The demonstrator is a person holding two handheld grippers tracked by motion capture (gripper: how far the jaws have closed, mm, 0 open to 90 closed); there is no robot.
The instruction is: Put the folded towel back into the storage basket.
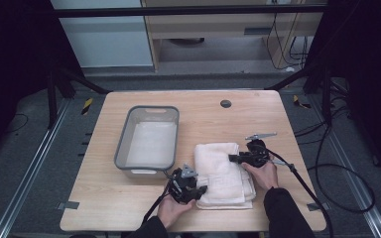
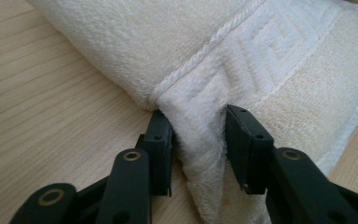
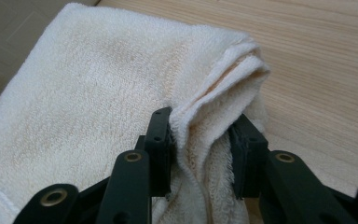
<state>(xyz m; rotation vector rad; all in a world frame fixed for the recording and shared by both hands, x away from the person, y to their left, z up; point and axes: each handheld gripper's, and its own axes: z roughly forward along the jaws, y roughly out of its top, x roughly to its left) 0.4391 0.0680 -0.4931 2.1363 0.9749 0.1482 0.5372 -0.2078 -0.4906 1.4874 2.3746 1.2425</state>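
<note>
Near the tabletop's (image 1: 129, 208) front edge, the left gripper (image 1: 201, 189) and right gripper (image 1: 230, 158) each pinch the folded towel (image 1: 221, 171).

one folded white towel (image 1: 222, 171), one grey plastic tub (image 1: 149, 136), two hand-held grippers, one wooden table (image 1: 258, 114).

Sleeves: dark, long, reaching to both wrists.
Left gripper (image 1: 201, 190): black body, grey three-cornered plate on top, black cable trailing toward the person.
Right gripper (image 1: 231, 158): black body, grey plate, long black cable trailing to the table's right edge.
Jaws: two flat black pads, small screw holes; black linkage arms with brass-coloured pivot bushings.
</note>
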